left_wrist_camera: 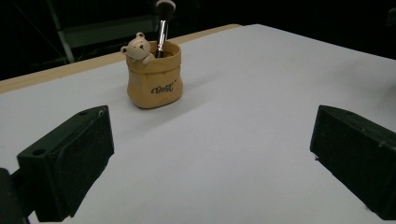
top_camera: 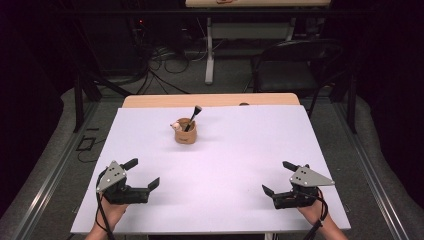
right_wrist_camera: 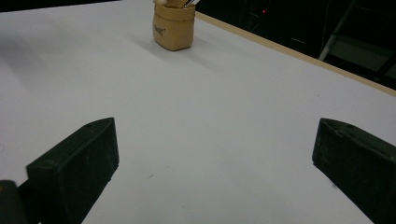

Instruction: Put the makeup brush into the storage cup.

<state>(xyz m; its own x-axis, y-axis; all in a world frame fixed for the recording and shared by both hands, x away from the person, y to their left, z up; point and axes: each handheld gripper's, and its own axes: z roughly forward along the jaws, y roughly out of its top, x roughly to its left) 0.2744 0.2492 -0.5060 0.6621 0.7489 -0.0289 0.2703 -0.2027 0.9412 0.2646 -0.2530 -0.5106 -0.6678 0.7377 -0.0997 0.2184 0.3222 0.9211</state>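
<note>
Grippers rest at the near edge of the white table (top_camera: 240, 150) in the high view, the left gripper (top_camera: 144, 174) at the near left and the right gripper (top_camera: 278, 177) at the near right, each with its jaws spread wide and nothing between them. Far of both, close to the table's middle line and toward its far edge, stands a small tan pot (top_camera: 185, 132) with a brush (top_camera: 193, 118) in it; the brush handle leans up and to the right, bristles topmost. The pot sits slightly left of centre, so the left gripper looks a little nearer to it, though both are well apart from it; I judge that any reach must go forward and inward from either hand. In the left gripper view the jaws stand wide apart and empty, and the pot (left_wrist_camera: 154, 79) appears ahead and left of the gap, showing what the high view cannot resolve: a small bear figure (left_wrist_camera: 138, 48) on the rim and dark lettering on the front, with the brush (left_wrist_camera: 163, 23) rising just beside the bear. In the right gripper view the jaws again gape with nothing held, and the pot (right_wrist_camera: 173, 25) lies far ahead toward the left jaw, its top cut by the frame, so the bear and the bristles cannot be made out there.
</note>
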